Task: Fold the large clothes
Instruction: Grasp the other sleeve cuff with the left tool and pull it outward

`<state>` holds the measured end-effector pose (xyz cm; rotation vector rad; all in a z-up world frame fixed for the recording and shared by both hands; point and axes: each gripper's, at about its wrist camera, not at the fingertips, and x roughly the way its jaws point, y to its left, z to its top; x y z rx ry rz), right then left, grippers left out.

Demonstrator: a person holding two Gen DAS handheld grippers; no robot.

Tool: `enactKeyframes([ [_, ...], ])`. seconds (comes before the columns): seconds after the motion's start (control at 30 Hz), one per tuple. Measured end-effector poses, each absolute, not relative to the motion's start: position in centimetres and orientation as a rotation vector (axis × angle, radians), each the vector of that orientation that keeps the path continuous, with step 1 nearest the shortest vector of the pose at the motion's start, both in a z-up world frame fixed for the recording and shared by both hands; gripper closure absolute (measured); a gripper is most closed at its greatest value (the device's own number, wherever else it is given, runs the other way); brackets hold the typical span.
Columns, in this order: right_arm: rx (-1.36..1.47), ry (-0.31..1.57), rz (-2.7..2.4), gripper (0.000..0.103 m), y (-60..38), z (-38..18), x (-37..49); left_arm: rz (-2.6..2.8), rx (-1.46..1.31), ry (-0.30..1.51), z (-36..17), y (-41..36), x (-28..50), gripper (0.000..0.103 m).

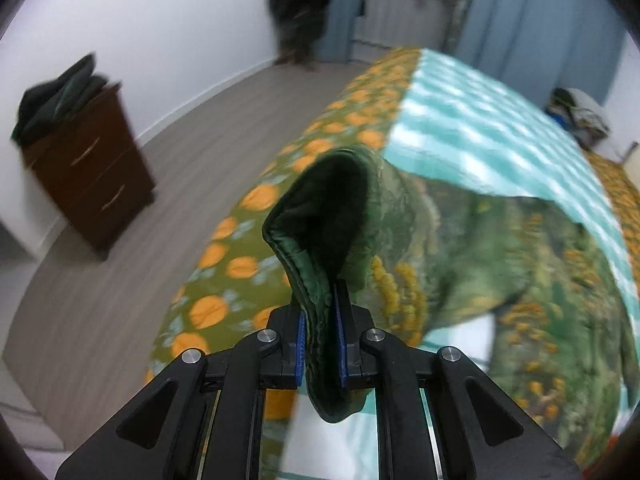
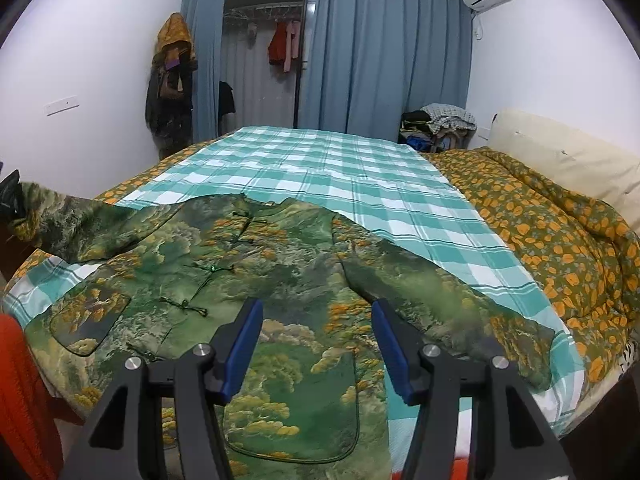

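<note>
A green jacket (image 2: 256,264) with yellow tree print lies face-up, spread along the bed's (image 2: 360,184) near edge, one cuff lifted.

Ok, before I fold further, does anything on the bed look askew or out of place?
Nothing is damaged or spilled. The jacket lies face up on the checked sheet, but its sleeve cuff is raised off the bed, clamped in the left gripper. The right gripper hangs open above the hem.
</note>
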<state>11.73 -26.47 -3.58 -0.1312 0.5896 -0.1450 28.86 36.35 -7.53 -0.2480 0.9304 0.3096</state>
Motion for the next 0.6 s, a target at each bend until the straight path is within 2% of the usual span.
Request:
enactKeyframes([
  [0.07, -0.146, 0.595, -0.143, 0.045, -26.3, -3.5, 11.6, 0.343, -0.258, 0.949, -9.0, 37.1, 28.7, 0.090],
  [0.17, -0.161, 0.605, -0.148, 0.045, -26.3, -3.3, 11.4, 0.394, -0.278, 0.960, -10.0, 38.3, 27.2, 0.074],
  [0.2, -0.166, 0.608, -0.150, 0.045, -26.4, -3.3, 11.3, 0.427, -0.288, 0.959, -10.3, 38.7, 26.8, 0.060],
  [0.23, -0.174, 0.615, -0.157, 0.045, -26.6, -3.2, 11.3, 0.414, -0.310, 0.968, -10.4, 38.9, 26.3, 0.041],
  [0.27, -0.180, 0.622, -0.161, 0.045, -26.8, -3.2, 11.2, 0.428, -0.326, 0.972, -10.7, 39.2, 25.9, 0.036],
  [0.3, -0.185, 0.627, -0.163, 0.045, -27.0, -3.2, 11.2, 0.435, -0.329, 0.976, -10.8, 39.2, 25.4, 0.033],
  [0.43, -0.206, 0.691, -0.186, 0.031, -28.7, -4.1, 11.9, 0.339, -0.344, 1.023, -11.2, 37.5, 24.0, 0.033],
  [0.5, -0.199, 0.746, -0.188, 0.031, -30.0, -5.1, 12.4, 0.198, -0.371, 1.063, -11.1, 34.8, 23.6, 0.032],
  [0.6, -0.137, 0.857, -0.186, 0.031, -32.3, -7.0, 13.5, -0.035, -0.365, 1.130, -11.6, 29.0, 23.3, 0.024],
])
